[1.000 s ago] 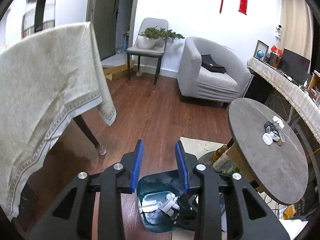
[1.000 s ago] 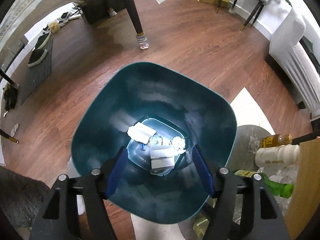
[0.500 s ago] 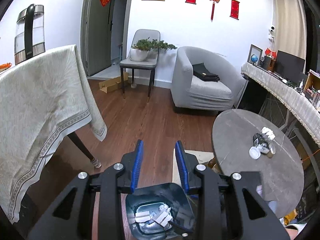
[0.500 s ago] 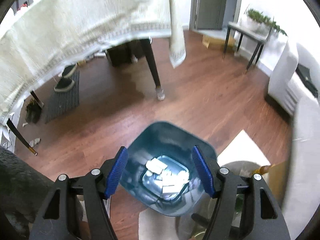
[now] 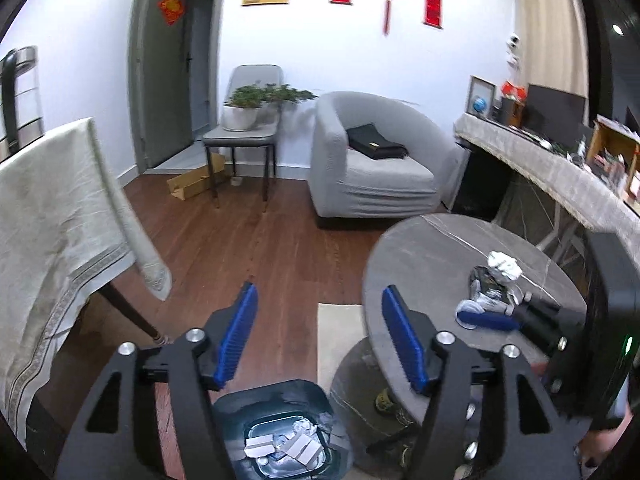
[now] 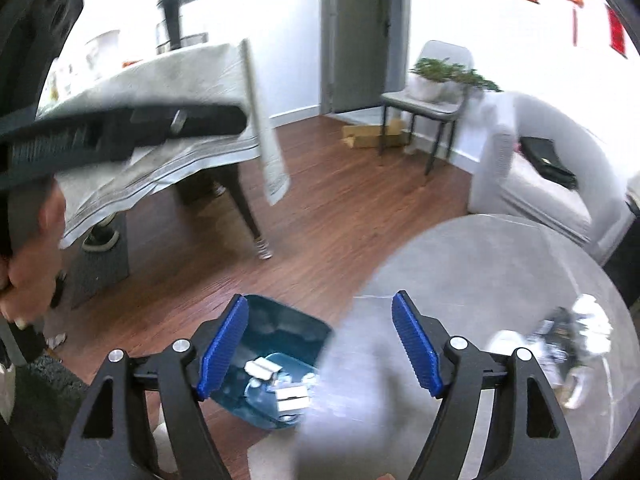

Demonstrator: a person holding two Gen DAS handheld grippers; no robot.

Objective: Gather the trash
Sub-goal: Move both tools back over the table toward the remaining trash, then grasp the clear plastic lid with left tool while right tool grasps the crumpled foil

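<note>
A teal trash bin (image 5: 280, 432) stands on the wood floor below my left gripper (image 5: 320, 336), with paper scraps inside. It also shows in the right wrist view (image 6: 272, 364). A small pile of crumpled paper and wrappers (image 5: 496, 280) lies on the round grey table (image 5: 432, 256); it shows blurred in the right wrist view (image 6: 568, 332). My left gripper is open and empty above the bin. My right gripper (image 6: 318, 346) is open and empty, over the table's left edge (image 6: 460, 280). Its blue fingertip (image 5: 488, 320) shows in the left wrist view beside the pile.
A cloth-covered table (image 5: 52, 208) stands at the left with a kettle (image 6: 176, 20) on it. A grey armchair (image 5: 372, 160) and a chair with a plant (image 5: 244, 120) stand at the back. Bottles (image 5: 384, 400) sit under the round table. A long counter (image 5: 560, 168) runs on the right.
Both grippers have risen away from the bin and swung toward the round table. The left jaws have opened wider. The right gripper now sits over the table's edge.
</note>
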